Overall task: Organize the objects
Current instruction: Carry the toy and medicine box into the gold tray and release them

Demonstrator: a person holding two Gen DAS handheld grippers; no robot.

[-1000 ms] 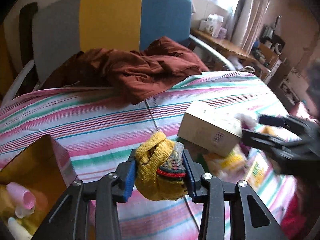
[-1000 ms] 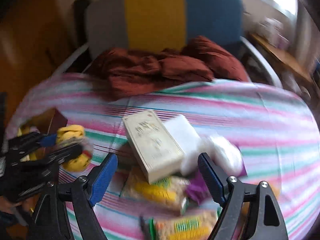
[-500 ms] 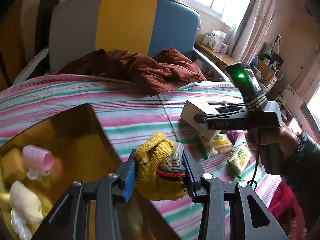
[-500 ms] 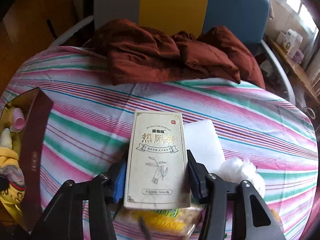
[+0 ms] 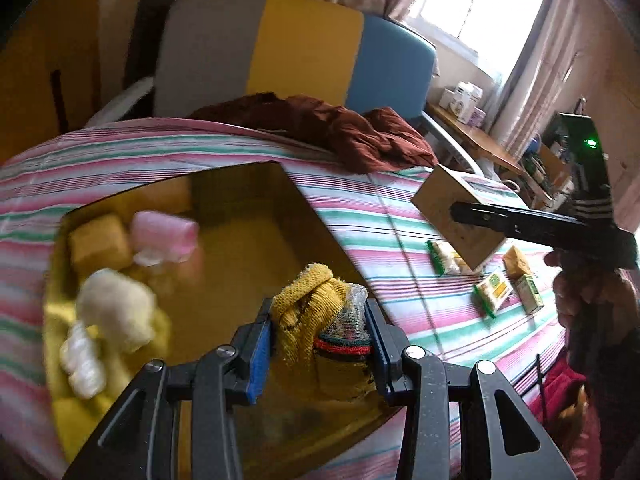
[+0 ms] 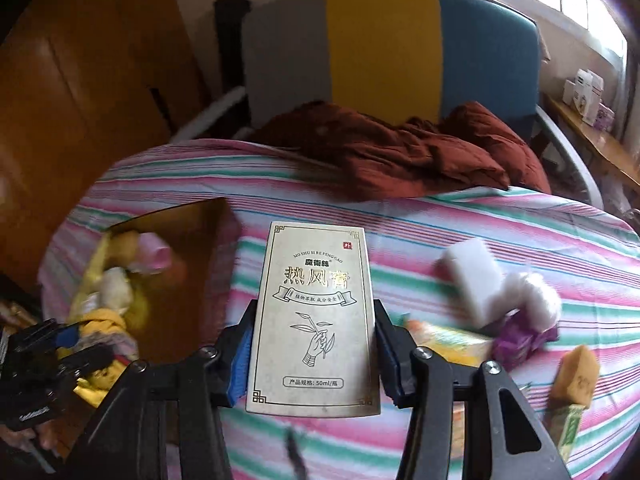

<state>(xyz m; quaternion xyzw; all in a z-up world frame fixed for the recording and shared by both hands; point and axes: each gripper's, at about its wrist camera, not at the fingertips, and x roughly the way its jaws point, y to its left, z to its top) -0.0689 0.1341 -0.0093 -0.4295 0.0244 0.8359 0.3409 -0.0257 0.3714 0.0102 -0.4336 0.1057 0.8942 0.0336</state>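
Observation:
My left gripper is shut on a yellow knitted sock bundle with a red and green band, held over the open brown box. The box holds a pink roller, a cream fluffy item and yellow things. My right gripper is shut on a cream carton with Chinese print, lifted above the striped bedspread. In the left wrist view the carton hangs to the right of the box. The left gripper also shows in the right wrist view, over the box.
A white block, white fluff, a purple wrapper, yellow snack packets and a small tan pack lie on the bedspread at the right. A rust-brown garment lies at the far edge, before a grey, yellow and blue headboard.
The left gripper has carried the sock bundle leftward over the open box. The right gripper closed on the cream carton and lifted it off the bedspread.

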